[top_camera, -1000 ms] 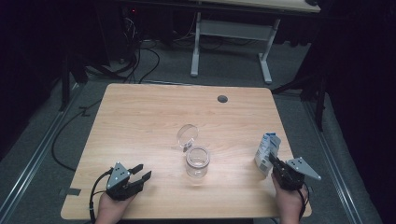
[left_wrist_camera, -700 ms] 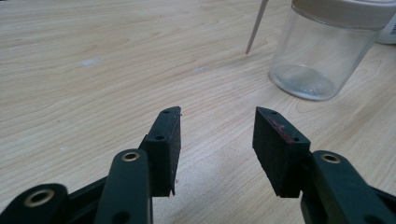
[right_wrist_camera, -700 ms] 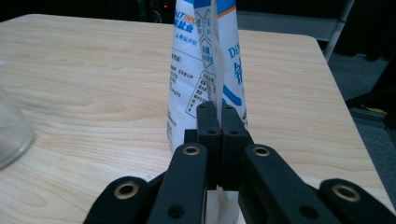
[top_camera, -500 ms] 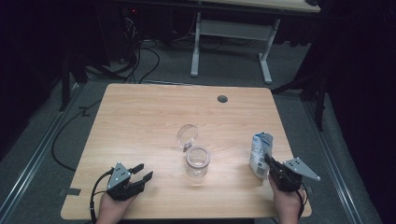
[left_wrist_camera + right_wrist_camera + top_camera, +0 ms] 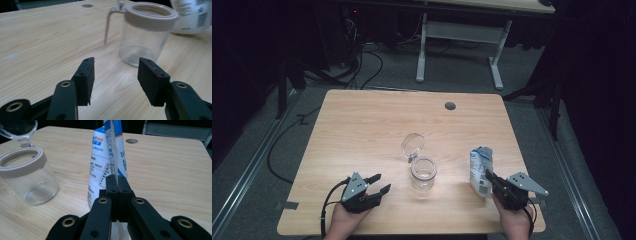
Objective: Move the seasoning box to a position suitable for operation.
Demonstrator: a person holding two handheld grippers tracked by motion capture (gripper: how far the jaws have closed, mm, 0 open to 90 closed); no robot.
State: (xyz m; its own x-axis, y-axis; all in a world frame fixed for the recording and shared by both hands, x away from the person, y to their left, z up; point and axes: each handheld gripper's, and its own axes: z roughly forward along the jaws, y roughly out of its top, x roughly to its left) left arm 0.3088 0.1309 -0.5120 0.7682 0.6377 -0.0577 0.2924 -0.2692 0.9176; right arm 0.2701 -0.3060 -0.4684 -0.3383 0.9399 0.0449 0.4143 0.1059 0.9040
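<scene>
A clear glass jar with a beige rim stands mid-table, its hinged lid swung open behind it. My left gripper rests near the front edge, left of the jar. Its jaws have just been opening and hold nothing. In the left gripper view, the left gripper points at the jar, with the bag beyond. My right gripper is shut on a white and blue bag, upright to the right of the jar. The right gripper pinches the bag at its edge seam, beside the jar.
A round cable hole sits near the table's far edge. Behind the table stands another desk on white legs, with cables on the floor. The wooden tabletop is bare to the left and far side.
The right gripper has carried the bag left toward the jar. The left gripper has slid right toward the jar and its jaws stand wider.
</scene>
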